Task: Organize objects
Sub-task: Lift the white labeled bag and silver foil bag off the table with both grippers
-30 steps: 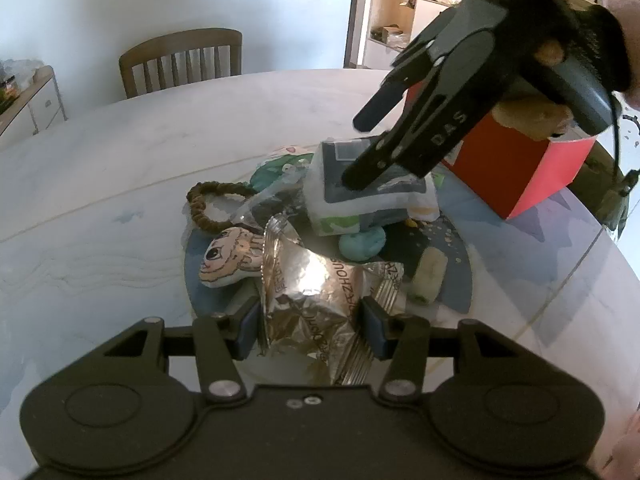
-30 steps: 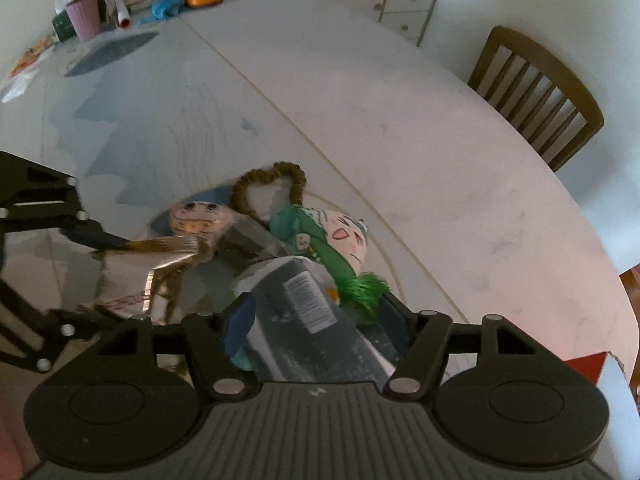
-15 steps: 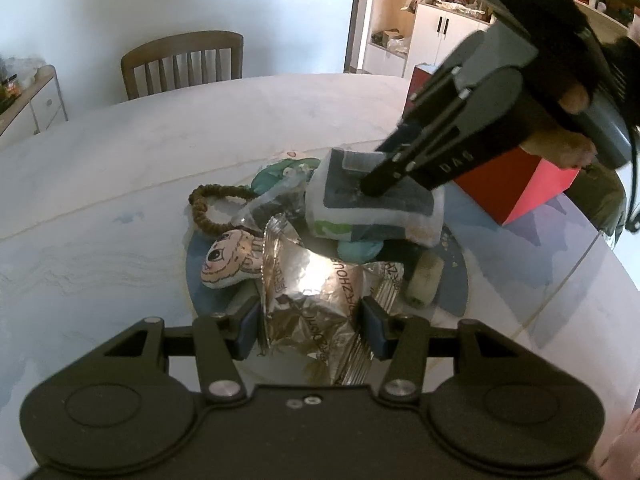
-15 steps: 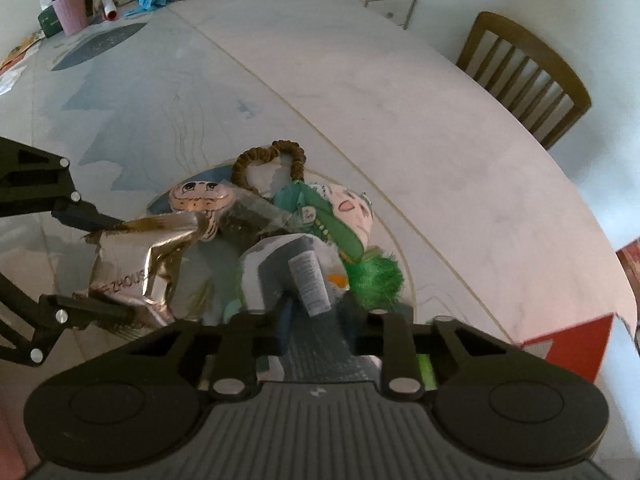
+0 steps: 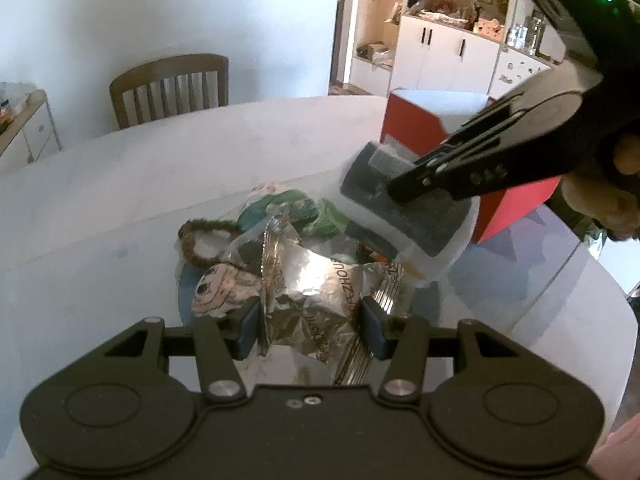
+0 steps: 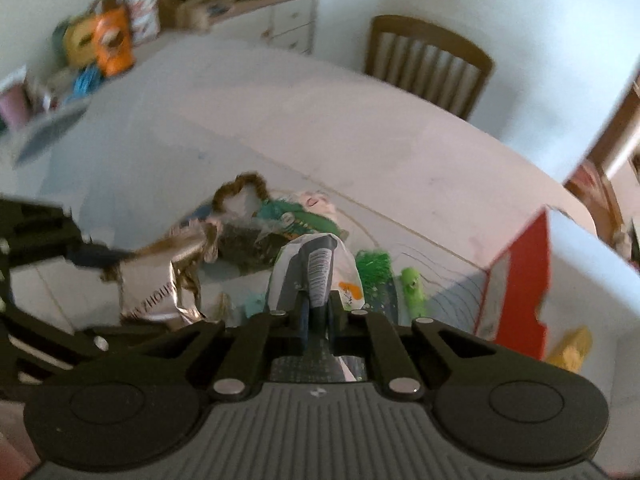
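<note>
My left gripper (image 5: 310, 326) is shut on a crinkled silver foil snack bag (image 5: 320, 292), held just above a pile of small things on the white table. My right gripper (image 6: 318, 314) is shut on a soft white-and-grey tissue pack (image 6: 316, 268), lifted clear of the pile; in the left wrist view the same tissue pack (image 5: 404, 208) hangs in front of the red box (image 5: 416, 124). The pile holds a cartoon-face plush (image 5: 220, 288), a green plush doll (image 5: 288, 208) and a brown bead loop (image 5: 204, 240).
The open red box with a white inside (image 6: 524, 268) stands right of the pile, near the table's edge. A bright green toy (image 6: 412, 284) lies beside it. A wooden chair (image 5: 172, 84) stands at the far side, a cluttered sideboard (image 6: 120, 36) behind.
The right gripper shut on the tissue pack, lifted it off the pile and carried it toward the red box. The left gripper rose a little with the foil bag.
</note>
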### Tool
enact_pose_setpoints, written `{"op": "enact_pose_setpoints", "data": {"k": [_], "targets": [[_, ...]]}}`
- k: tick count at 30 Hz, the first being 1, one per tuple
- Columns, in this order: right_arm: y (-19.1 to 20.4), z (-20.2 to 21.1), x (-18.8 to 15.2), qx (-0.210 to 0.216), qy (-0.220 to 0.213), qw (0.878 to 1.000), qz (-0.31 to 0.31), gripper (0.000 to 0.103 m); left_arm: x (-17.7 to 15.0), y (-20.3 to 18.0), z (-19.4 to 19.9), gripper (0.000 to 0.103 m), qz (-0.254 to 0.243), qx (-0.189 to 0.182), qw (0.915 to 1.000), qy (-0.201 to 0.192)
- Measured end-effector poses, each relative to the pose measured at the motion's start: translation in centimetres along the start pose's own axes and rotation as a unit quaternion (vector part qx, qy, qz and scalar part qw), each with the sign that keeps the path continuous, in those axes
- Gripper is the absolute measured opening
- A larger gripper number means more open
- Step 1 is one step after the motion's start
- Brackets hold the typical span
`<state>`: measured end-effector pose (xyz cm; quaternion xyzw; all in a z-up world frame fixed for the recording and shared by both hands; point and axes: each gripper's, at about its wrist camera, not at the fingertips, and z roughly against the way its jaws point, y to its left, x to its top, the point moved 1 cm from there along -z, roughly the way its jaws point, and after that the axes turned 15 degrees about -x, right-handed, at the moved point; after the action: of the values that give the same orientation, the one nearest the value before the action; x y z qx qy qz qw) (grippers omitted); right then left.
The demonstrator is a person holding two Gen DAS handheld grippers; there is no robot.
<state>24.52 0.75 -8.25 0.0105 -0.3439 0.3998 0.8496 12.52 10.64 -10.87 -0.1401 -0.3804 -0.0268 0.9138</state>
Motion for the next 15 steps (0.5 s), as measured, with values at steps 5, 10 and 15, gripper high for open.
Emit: {"op": "enact_pose_setpoints", "data": {"k": [5,10,15], "targets": [[-2.6,3.1,-0.6,-0.011,-0.009,0.998,-0.059,0.008,1.2,-1.3,0.6,0.051,-0.015,-0.013,0.9998,-0.009],[-5.7,5.5,-1.3,-0.026,-0.009,0.994,-0.105,0.008,2.9,-3.0,0.6,0.051,-0.029,-0.019,0.9992,-0.019],[-9.2,7.0,-2.2,-0.037,-0.018,0.989,-0.14,0.008,5.1,-5.1,0.1,0.051,-0.046,-0.028,0.9981,-0.03]]}}
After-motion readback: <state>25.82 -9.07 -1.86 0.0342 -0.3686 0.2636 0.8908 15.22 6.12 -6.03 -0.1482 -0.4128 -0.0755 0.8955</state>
